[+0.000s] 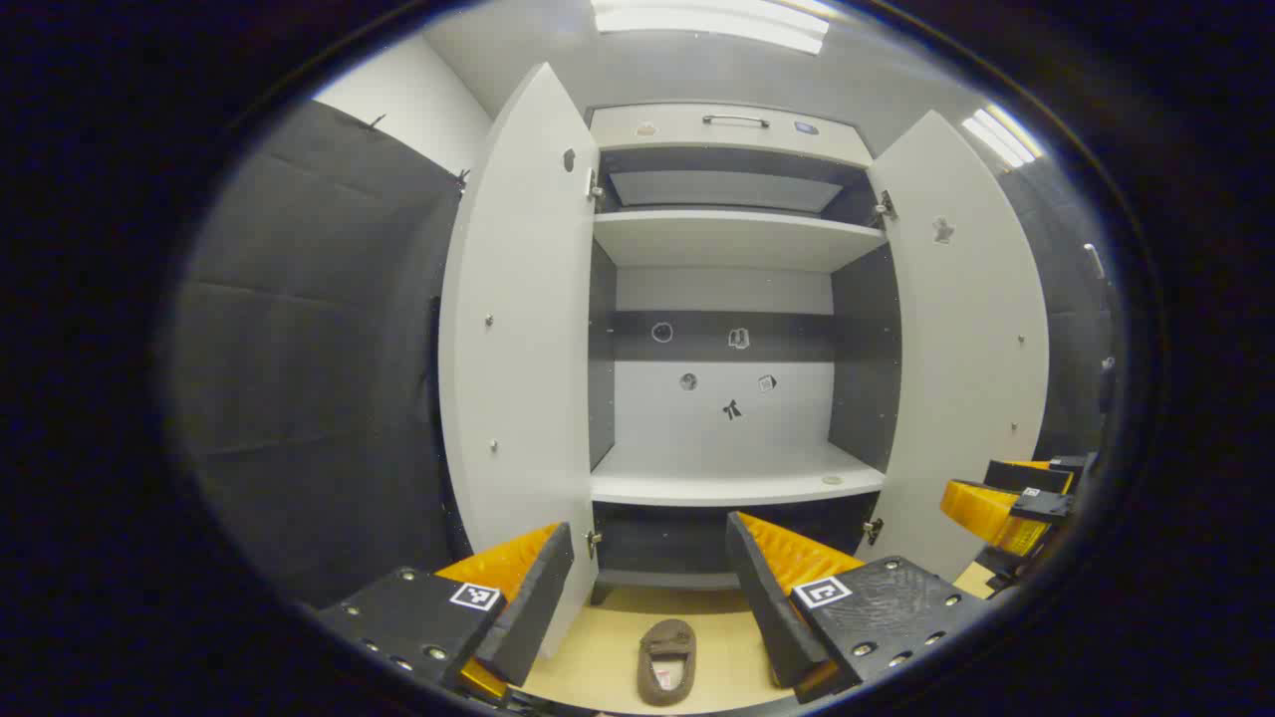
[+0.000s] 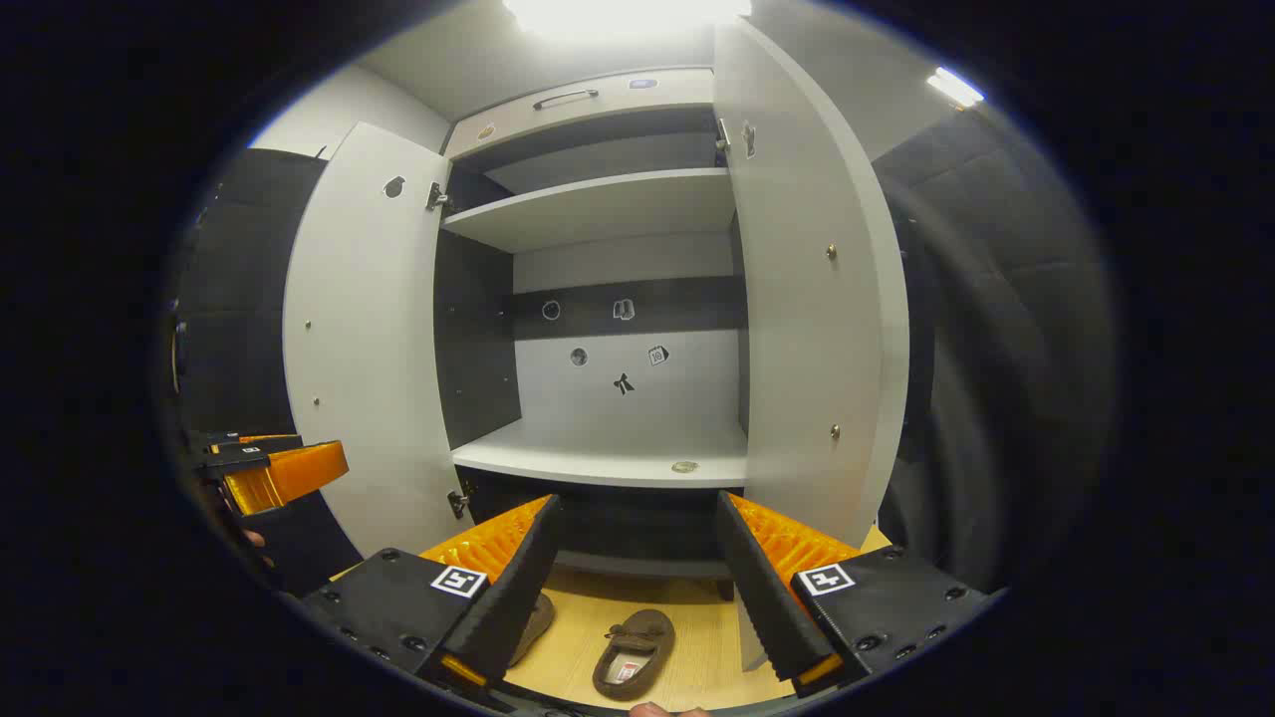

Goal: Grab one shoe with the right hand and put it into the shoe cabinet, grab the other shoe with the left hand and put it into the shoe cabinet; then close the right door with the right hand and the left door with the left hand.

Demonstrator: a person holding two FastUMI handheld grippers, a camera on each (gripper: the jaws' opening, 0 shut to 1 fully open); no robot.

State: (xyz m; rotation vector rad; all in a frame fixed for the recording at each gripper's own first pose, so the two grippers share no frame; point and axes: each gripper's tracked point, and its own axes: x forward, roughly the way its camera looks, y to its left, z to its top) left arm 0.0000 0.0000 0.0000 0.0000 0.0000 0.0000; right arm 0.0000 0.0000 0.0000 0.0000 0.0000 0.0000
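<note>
Two brown slippers lie on the pale wooden floor in front of the open shoe cabinet. In the right gripper view, one slipper rests in plain sight between the fingers, opening upward, a light insole label showing inside. The second slipper lies just to its left, largely hidden behind the left finger; only a brown edge shows. In the left gripper view, one slipper sits on the floor between the fingers, below the cabinet's base; which of the pair it is cannot be told.

Left gripper: fingers spread wide apart, nothing between them, held above the floor and facing the cabinet. Right gripper: fingers likewise spread wide, holding nothing, aimed at the cabinet's lower opening. The left gripper also appears at the left edge of the right gripper view, beside the left door; the right gripper appears at the right edge of the left gripper view, near the right door.

Cabinet: white, both doors swung open. Left door and right door each stand outward, small studs on their inner faces. Inside, a wide lower shelf, bare apart from a small round mark near its front, and an upper shelf above. Back panel white with a dark band, carrying several small stickers. A drawer front with a metal handle tops the unit.

Surroundings: dark padded walls on either side, ceiling lights overhead.
</note>
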